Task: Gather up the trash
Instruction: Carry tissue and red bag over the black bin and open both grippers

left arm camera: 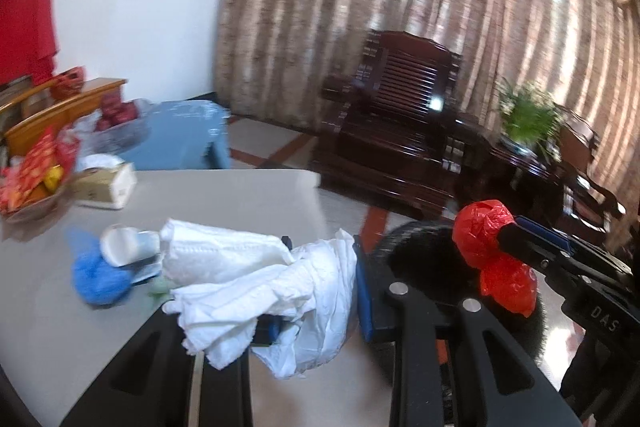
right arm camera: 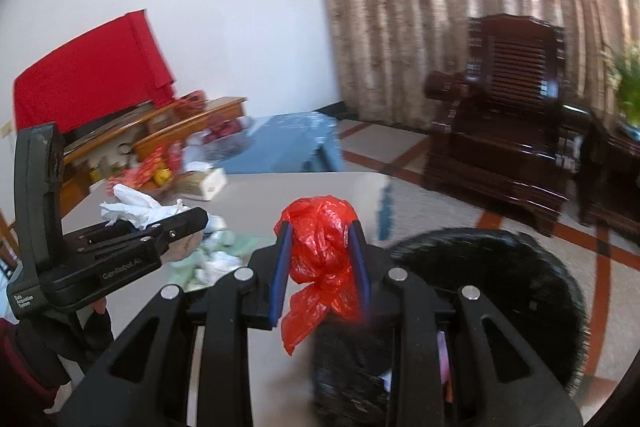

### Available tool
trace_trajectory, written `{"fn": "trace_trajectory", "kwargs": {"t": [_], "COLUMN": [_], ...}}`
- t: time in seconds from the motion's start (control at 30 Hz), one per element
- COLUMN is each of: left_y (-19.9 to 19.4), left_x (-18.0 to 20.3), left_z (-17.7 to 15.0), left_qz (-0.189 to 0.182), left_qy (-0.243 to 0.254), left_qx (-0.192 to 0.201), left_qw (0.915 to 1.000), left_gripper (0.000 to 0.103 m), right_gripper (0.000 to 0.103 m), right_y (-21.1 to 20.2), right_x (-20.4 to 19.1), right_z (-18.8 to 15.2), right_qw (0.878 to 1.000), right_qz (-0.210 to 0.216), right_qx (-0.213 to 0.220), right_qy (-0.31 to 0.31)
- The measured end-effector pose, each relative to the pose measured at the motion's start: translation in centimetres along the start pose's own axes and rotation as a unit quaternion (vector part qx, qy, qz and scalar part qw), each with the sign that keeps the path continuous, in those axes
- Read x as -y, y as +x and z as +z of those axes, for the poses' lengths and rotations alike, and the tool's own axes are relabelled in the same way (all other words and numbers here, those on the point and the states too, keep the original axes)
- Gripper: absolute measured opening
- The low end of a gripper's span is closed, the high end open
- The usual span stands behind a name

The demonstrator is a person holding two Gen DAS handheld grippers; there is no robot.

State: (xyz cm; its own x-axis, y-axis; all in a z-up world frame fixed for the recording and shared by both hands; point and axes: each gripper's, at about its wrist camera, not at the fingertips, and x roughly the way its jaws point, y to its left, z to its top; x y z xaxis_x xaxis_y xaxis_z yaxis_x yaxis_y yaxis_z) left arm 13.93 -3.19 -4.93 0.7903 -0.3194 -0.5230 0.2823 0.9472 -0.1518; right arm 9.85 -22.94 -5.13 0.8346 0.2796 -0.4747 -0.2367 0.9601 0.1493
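Observation:
My left gripper (left arm camera: 320, 287) is shut on a wad of white crumpled tissue (left arm camera: 260, 283) and holds it above the grey table (left arm camera: 240, 195); it also shows in the right wrist view (right arm camera: 136, 223). My right gripper (right arm camera: 320, 263) is shut on a crumpled red plastic bag (right arm camera: 320, 259) at the table's right edge, over a black trash bin (right arm camera: 500, 287). The red bag (left arm camera: 484, 239) and bin (left arm camera: 420, 259) also show in the left wrist view. A blue wad (left arm camera: 100, 279), a white cup (left arm camera: 124, 245) and pale green paper (right arm camera: 224, 247) lie on the table.
A bowl of red and yellow snack packets (left arm camera: 32, 179) and a tissue box (left arm camera: 104, 187) stand at the table's far left. Beyond are a blue stool (left arm camera: 188, 135), a dark wooden armchair (left arm camera: 400, 131), a potted plant (left arm camera: 528, 115) and curtains.

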Motion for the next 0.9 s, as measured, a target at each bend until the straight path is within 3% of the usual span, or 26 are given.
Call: {"fn": "trace_trajectory", "kwargs": {"t": [0.27, 0.63, 0.77, 0.8, 0.9], "left_y": [4.2, 9.9, 11.0, 11.1, 10.9], "left_x": [7.0, 13.9, 14.1, 14.0, 13.0], "left_z": [0.0, -1.3, -1.6, -1.6, -1.5], "left_qz": [-0.065, -0.123, -0.145, -0.144, -0.141], "left_qy": [0.03, 0.055, 0.04, 0.035, 0.02], "left_qx": [-0.017, -0.054, -0.074, -0.075, -0.079], "left_qw": [0.9973, 0.9895, 0.9859, 0.9861, 0.9867], "left_gripper": [0.029, 0.031, 0.06, 0.067, 0.071], "right_gripper": [0.027, 0.028, 0.034, 0.039, 0.063], "right_y": [-2.4, -2.3, -1.9, -1.9, -2.2], "right_x": [6.4, 12.3, 13.2, 13.5, 13.9], "right_z": [-2.3, -5.9, -6.7, -6.9, -7.3], "right_qw": [0.997, 0.99, 0.987, 0.986, 0.983], "right_qz": [-0.065, -0.127, -0.144, -0.148, -0.16], "right_qx": [-0.001, -0.026, -0.037, -0.038, -0.038], "right_qy": [0.034, 0.061, 0.069, 0.072, 0.083]}}
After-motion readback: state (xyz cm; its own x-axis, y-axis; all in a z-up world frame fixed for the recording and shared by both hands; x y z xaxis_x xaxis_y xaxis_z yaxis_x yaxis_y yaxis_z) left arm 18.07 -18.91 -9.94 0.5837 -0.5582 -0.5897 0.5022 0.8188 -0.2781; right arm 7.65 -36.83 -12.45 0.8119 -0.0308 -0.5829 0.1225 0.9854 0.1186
